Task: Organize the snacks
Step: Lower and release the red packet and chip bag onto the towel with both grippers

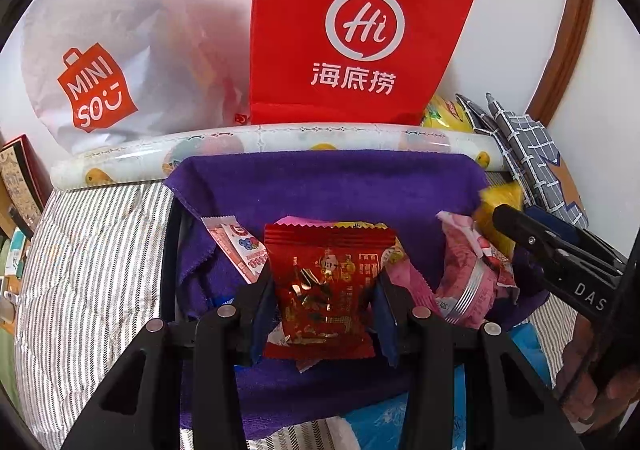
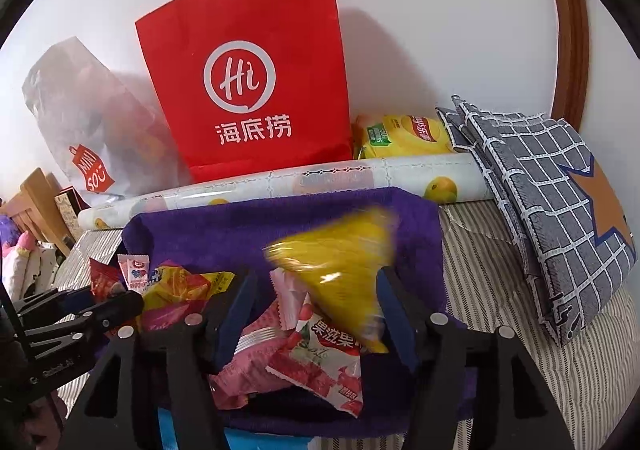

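While the purple towel (image 1: 328,186) carries loose snacks before the red paper bag (image 1: 360,30), my left gripper (image 1: 324,314) pinches a red packet (image 1: 320,290); my right gripper (image 2: 316,310) clamps a yellow packet (image 2: 340,266).

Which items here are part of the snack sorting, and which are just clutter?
Job:
left gripper on red snack packet
right gripper around blurred yellow snack packet
pink snack packets
purple towel

Lying about:
red Haidilao bag
Miniso bag
patterned roll
checked cushion
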`<state>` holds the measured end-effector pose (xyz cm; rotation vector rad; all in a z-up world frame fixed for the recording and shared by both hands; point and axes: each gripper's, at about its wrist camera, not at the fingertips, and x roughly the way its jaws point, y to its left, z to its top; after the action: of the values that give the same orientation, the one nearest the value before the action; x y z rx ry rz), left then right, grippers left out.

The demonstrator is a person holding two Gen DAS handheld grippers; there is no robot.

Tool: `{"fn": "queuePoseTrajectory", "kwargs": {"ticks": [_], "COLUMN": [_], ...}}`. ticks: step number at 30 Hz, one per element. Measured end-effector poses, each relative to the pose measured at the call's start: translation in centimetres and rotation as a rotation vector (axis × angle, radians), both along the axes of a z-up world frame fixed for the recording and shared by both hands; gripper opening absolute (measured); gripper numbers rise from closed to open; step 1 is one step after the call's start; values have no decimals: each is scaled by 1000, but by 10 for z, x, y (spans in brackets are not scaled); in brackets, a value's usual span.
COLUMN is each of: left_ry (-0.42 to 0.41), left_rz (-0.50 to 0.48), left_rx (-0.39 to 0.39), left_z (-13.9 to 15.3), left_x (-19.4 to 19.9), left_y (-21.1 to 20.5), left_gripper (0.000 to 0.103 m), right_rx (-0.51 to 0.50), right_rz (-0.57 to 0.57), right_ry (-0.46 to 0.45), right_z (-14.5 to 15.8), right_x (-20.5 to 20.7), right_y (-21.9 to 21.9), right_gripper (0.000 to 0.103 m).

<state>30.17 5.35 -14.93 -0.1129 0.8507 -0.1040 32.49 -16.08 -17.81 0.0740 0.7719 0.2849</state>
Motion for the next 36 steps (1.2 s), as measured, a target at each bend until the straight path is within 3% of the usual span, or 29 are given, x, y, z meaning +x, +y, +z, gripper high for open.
{"fn": "queuePoseTrajectory", "kwargs": {"ticks": [9,16,24,36], "left_ry": [16,17,13,5], "left_rz": [-16,-29,-24,-32], "left_rx": [9,11,5,-6], "left_z": [-5,-6,-5,3], "left_x": [2,2,2,0], "left_y": [-6,-11,-10,-11], "left_gripper": [45,62,73,80], "right_rx": [31,29,46,68], "right_rz": [-22,-8,-13,-25], "right_ry": [-9,-23,-18,-7], "right_z": [3,4,5,10], "right_x": [-4,-11,-11,-24], "right_y": [-9,-6,-10,-10], "right_gripper": [61,61,61,61]}}
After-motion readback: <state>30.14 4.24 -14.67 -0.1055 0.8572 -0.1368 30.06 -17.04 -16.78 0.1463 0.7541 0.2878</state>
